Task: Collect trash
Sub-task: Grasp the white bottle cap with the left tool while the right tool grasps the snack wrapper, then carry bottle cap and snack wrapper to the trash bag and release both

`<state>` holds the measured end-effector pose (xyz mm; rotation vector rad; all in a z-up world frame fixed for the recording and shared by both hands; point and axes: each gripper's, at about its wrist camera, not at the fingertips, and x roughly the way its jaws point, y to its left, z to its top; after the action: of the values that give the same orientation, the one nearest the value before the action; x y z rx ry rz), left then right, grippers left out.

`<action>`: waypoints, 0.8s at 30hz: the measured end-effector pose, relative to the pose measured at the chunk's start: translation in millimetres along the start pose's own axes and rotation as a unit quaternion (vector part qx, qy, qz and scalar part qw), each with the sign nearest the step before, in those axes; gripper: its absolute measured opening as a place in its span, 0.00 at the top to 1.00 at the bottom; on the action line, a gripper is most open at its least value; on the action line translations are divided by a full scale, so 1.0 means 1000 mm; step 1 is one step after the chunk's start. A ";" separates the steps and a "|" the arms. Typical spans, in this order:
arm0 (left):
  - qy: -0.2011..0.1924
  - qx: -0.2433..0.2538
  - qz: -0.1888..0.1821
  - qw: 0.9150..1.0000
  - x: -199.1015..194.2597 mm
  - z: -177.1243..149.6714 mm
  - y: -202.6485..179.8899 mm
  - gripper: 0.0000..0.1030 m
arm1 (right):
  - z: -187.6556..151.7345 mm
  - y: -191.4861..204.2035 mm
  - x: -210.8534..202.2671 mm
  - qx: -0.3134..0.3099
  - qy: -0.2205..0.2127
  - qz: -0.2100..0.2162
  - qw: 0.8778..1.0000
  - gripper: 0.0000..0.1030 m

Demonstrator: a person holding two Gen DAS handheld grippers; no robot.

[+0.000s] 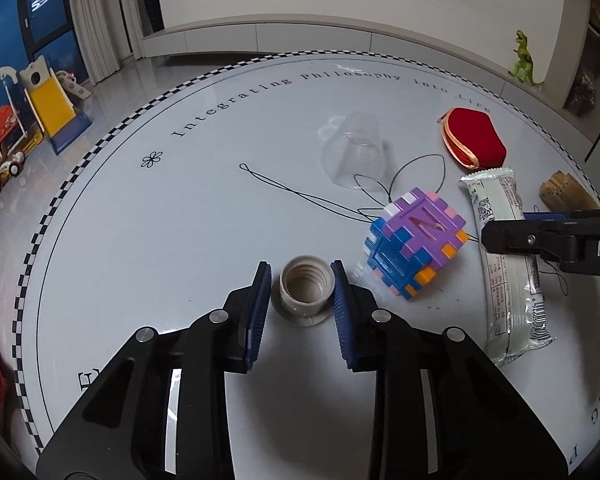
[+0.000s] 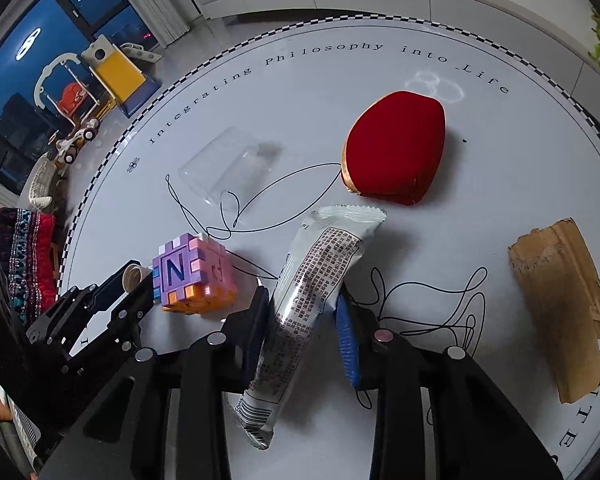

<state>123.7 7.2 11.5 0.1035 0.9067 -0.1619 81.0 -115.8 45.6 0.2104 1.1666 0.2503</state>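
Left wrist view
Left gripper (image 1: 300, 280): your jaws are spread, one blue pad on each side of the grey threaded cap (image 1: 303, 293); the right pad looks to be at its rim, though contact is hard to judge.
Cap: it sits on the table with its open mouth up, ridged inside showing.
Snack wrapper (image 1: 504, 256): at 3 o'clock from the cap, well apart — its long axis runs near to far, barcode end toward you.
Right gripper (image 1: 500, 238): it reaches in from 3 o'clock, lying across the wrapper's middle.
Block cube (image 1: 414, 244): purple, blue and orange, between cap and wrapper, tilted.
Clear cup (image 1: 354, 152): on its side at 12 o'clock, base pointing away.
Table (image 1: 180, 220): round, pale, glossy, with a checkered rim and printed lettering; black thread (image 1: 300, 194) loops across it.

Right wrist view
Right gripper (image 2: 302, 312): your jaws are spread, the wrapper (image 2: 312, 292) between them; whether the pads touch it I cannot tell.
Wrapper axis: it runs from 6 to 12 o'clock, crimped end far, leaning slightly right.
Red pouch (image 2: 396, 148): at 1 o'clock beyond the wrapper.
Cardboard scrap (image 2: 564, 304): at 3 o'clock, near the table rim.
Room: dark windows and a yellow toy slide (image 2: 118, 70) at 10 o'clock — off the table, on the floor.
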 end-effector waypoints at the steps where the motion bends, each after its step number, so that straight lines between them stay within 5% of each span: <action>1: -0.001 0.001 -0.002 1.000 -0.002 -0.001 0.000 0.71 | -0.001 0.000 -0.001 -0.001 0.000 0.002 1.000 0.66; 24: -0.029 -0.018 0.000 0.999 -0.097 -0.063 0.005 0.71 | -0.066 0.046 -0.051 -0.032 -0.005 0.019 0.999 0.66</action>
<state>17.1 30.9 49.9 0.0641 0.8519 -0.1477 -3.2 -85.3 78.3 0.1772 1.1445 0.3204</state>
